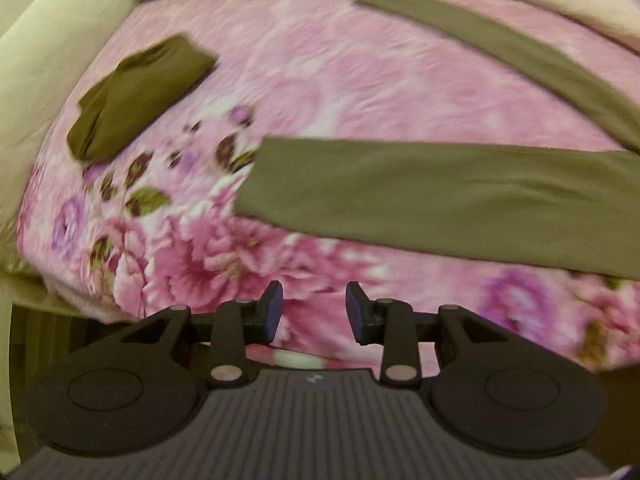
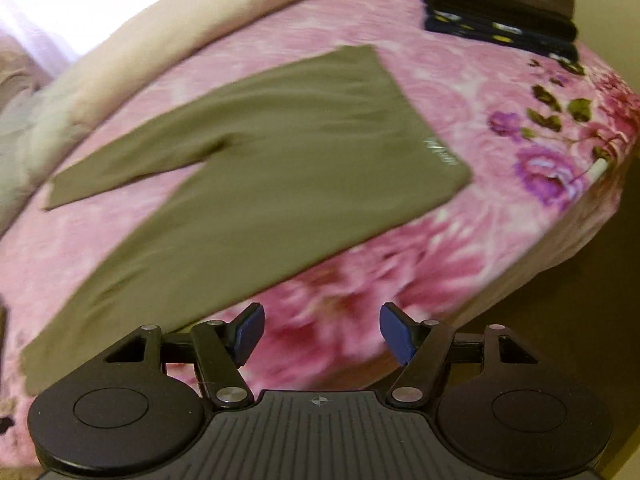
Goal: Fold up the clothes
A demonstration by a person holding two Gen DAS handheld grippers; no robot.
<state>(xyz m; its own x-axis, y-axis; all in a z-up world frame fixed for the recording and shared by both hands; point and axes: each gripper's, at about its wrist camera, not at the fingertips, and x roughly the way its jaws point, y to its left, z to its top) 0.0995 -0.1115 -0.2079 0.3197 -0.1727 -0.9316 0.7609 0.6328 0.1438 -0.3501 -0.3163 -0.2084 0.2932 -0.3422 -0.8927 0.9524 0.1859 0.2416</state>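
Olive-green trousers lie spread flat on the pink floral bedspread, waistband toward the right with a small pale logo, two legs splaying left. In the left wrist view the near leg runs across the middle and the far leg slants along the back. My left gripper hovers open just short of the near leg's cuff end, nothing between its blue pads. My right gripper is open above the bed's front edge, near the trousers' lower side, holding nothing.
A folded olive garment lies at the far left of the bed. A stack of folded dark clothes sits at the far right corner. A cream blanket or pillow borders the back. The bed edge drops off to the right.
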